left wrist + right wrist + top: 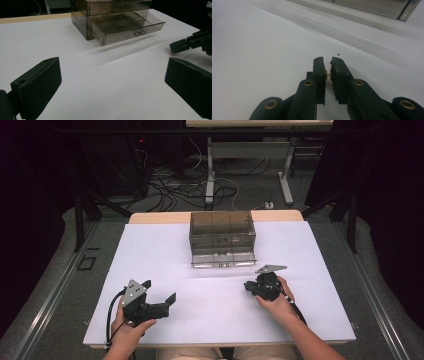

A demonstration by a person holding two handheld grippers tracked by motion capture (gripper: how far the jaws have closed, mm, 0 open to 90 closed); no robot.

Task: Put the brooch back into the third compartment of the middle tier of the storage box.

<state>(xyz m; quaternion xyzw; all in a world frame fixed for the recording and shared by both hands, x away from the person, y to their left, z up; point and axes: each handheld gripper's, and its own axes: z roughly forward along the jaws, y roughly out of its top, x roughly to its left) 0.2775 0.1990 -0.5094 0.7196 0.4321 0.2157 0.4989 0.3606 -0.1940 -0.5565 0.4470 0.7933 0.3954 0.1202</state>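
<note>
organizer (222, 238): smoked clear plastic, glossy | table (165, 250): matt white sheet, smooth, wood edge seen at the back | right gripper (328, 65): matt black plastic, a small gold-coloured metal piece (328, 73) (shiny) pinched | left gripper (160, 296): matt black plastic

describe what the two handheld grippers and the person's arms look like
Both are black. The left gripper has two broad, blocky fingers, a grey three-cornered plate on top and a black cable trailing back by the wrist. The right gripper has the same grey plate and cable; its link arms show brass-coloured rivets. The forearms are bare, no sleeves visible.
</note>
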